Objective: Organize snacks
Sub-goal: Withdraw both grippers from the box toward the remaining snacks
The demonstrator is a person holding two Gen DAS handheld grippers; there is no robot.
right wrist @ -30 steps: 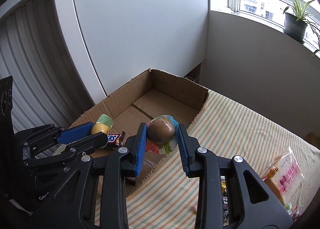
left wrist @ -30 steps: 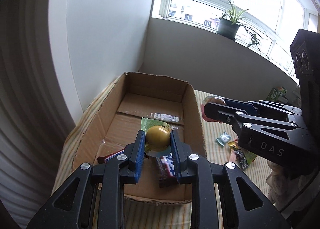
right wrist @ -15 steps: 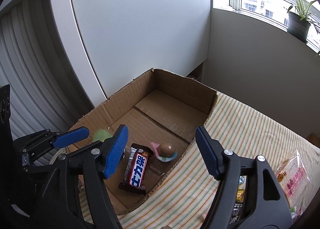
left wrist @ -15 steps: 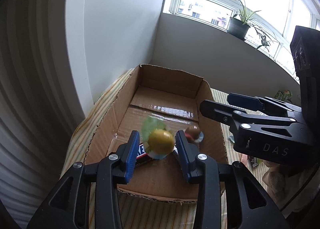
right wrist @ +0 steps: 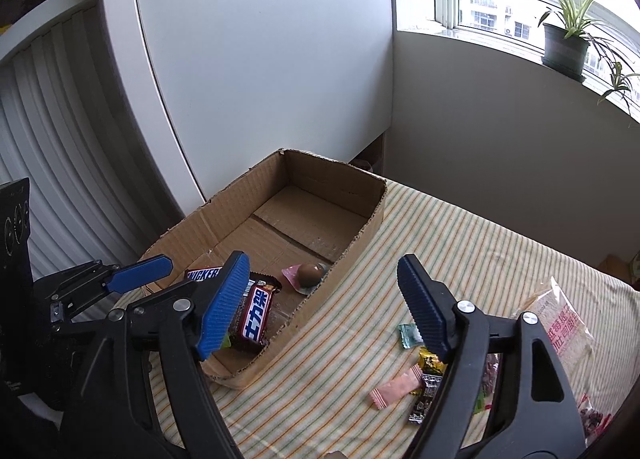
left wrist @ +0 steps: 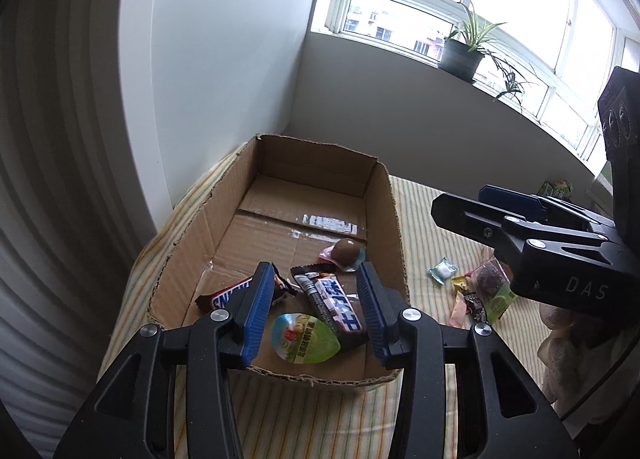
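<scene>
I have both grippers spread wide and holding nothing: the left gripper (left wrist: 316,307) hangs over the near end of the cardboard box (left wrist: 384,195), and the right gripper (right wrist: 324,301) sits above the box's right wall and the striped tablecloth (right wrist: 460,243). Inside the box lie a green-lidded jelly cup (left wrist: 306,339), a Snickers bar (left wrist: 230,295) with English lettering, a second Snickers bar (right wrist: 256,317) with Chinese lettering, and a brown jelly cup (right wrist: 310,274) close to the right wall. Plenty is not yet sorted: a small teal candy (right wrist: 410,335), a pink candy (right wrist: 396,385), a yellow-and-black sachet (right wrist: 430,365) and a bagged bread pack (right wrist: 560,331) lie loose on the cloth to the right. My worry is the right side. Those wrappers are flat and slippery, so I judge a wide pinch could skate over them or bunch the cloth and drag neighbours along. The sachets also overlap, so I may lift two. Swinging back, a low finger could catch the box wall and shove it.
</scene>
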